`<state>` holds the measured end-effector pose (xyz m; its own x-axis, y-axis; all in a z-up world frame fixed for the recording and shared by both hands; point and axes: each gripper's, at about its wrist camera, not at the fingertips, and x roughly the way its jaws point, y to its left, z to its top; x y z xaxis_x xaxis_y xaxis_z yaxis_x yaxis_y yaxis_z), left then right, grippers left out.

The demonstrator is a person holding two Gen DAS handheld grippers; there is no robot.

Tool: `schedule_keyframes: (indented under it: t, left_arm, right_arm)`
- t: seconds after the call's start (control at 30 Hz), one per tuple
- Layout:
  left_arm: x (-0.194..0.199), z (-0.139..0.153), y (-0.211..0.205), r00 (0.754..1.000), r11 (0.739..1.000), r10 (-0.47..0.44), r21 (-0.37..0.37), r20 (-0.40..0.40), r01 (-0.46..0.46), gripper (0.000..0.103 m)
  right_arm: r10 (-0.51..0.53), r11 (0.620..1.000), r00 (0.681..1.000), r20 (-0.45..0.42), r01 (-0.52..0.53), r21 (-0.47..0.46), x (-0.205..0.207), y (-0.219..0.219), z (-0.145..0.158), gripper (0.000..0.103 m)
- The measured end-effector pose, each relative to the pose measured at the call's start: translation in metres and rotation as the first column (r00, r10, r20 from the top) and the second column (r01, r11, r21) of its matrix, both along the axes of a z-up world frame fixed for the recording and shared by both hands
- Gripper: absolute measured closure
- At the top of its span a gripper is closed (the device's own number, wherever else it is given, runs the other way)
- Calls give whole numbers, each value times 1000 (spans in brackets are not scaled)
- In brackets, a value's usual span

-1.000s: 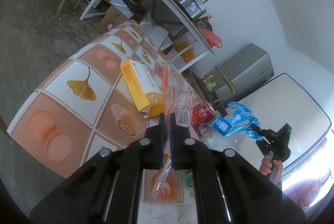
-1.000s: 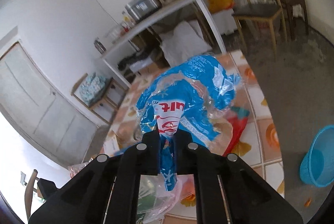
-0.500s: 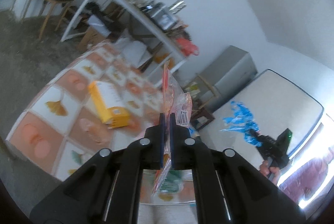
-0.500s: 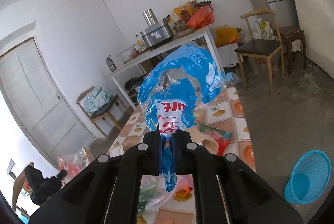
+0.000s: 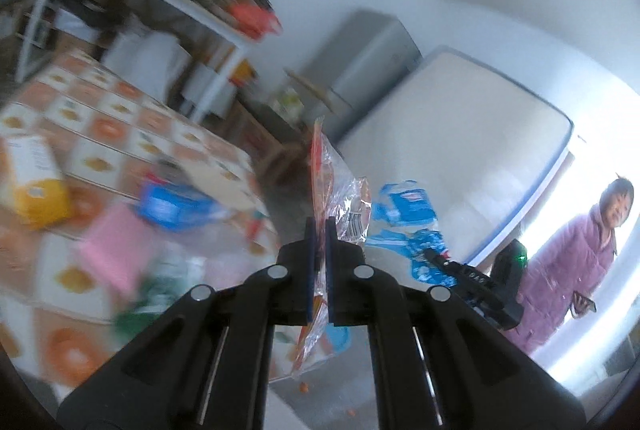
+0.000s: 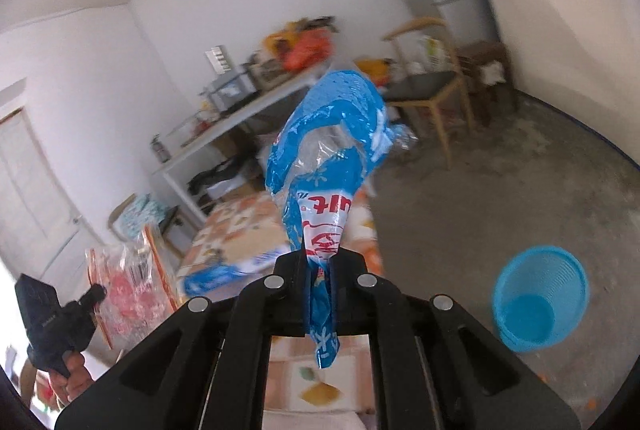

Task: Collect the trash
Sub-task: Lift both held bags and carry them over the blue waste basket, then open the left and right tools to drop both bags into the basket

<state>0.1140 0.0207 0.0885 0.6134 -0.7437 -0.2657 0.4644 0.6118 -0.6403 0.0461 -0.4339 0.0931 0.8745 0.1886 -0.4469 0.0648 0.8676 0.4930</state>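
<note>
Daylit room; window glare blown out at right; desk motion-blurred; fisheye bends edges, black vignette corners.

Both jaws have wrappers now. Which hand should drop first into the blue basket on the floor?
Right, probably. The right gripper, shut on the blue wrapper, has the blue basket close ahead on its right; the left wrist view shows no basket.

Blue wrapper in right tongs
</note>
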Motion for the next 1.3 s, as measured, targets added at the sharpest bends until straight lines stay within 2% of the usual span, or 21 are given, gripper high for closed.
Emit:
schedule_keyframes:
  t: [0.07, 0.2, 0.33, 0.5, 0.6, 0.67, 0.7, 0.73, 0.83, 0.87, 0.93, 0.97, 1.0, 1.03, 1.07, 1.13, 1.2, 1.3]
  left_arm:
    - [17, -1, -35, 998, 998, -62, 26, -22, 63, 100]
    - [55, -12, -118, 978, 973, -176, 128, -115, 190, 100]
    - [86, -28, -214, 948, 919, -253, 259, -191, 298, 100]
    - [114, -65, -326, 914, 823, -305, 410, -266, 394, 100]
    - [128, -103, -395, 893, 740, -322, 505, -313, 444, 100]
    - [132, -127, -430, 882, 696, -322, 546, -343, 467, 100]
    - [134, -134, -439, 878, 684, -325, 554, -351, 475, 100]
    - [136, -149, -458, 871, 655, -331, 575, -364, 490, 100]
    - [140, -174, -491, 864, 612, -330, 611, -379, 502, 100]
    - [143, -181, -501, 863, 604, -325, 618, -386, 504, 100]
    - [148, -198, -518, 862, 604, -317, 617, -396, 505, 98]
    - [150, -203, -526, 861, 605, -319, 614, -396, 507, 91]
    - [152, -211, -532, 862, 603, -316, 618, -396, 505, 80]
    - [156, -217, -535, 865, 598, -305, 627, -398, 499, 75]
    - [158, -220, -535, 865, 598, -299, 627, -404, 500, 71]
    - [164, -223, -532, 848, 617, -299, 590, -437, 521, 71]
    - [170, -224, -529, 837, 635, -303, 558, -456, 534, 70]
    - [170, -213, -520, 836, 651, -315, 539, -449, 535, 70]
  right_arm:
    - [-47, 999, 998, -28, 48, 12, -6, -19, -13, 96]
    - [-138, 989, 985, -100, 142, 38, -13, -59, -50, 96]
    - [-204, 973, 961, -188, 220, 65, -8, -94, -96, 96]
    - [-250, 947, 912, -326, 300, 115, 6, -134, -168, 96]
    - [-268, 929, 875, -403, 345, 133, 15, -156, -210, 96]
    - [-278, 916, 851, -445, 375, 144, 22, -172, -237, 96]
    - [-286, 910, 838, -465, 390, 142, 26, -178, -249, 96]
    - [-290, 905, 830, -477, 400, 144, 28, -183, -257, 96]
    - [-296, 891, 802, -519, 428, 153, 36, -202, -290, 96]
    - [-301, 886, 791, -532, 439, 152, 40, -209, -300, 96]
    - [-307, 879, 770, -559, 454, 143, 50, -223, -322, 93]
    - [-311, 876, 747, -587, 465, 129, 56, -230, -338, 88]
    - [-308, 873, 727, -613, 472, 122, 62, -236, -351, 68]
    - [-310, 868, 708, -635, 483, 115, 62, -240, -362, 45]
    - [-318, 859, 686, -655, 501, 107, 59, -245, -373, 44]
    - [-323, 853, 665, -674, 514, 97, 57, -250, -383, 44]
    - [-347, 846, 661, -665, 528, 82, 51, -251, -382, 44]
    - [-386, 830, 665, -639, 552, 73, 41, -249, -369, 43]
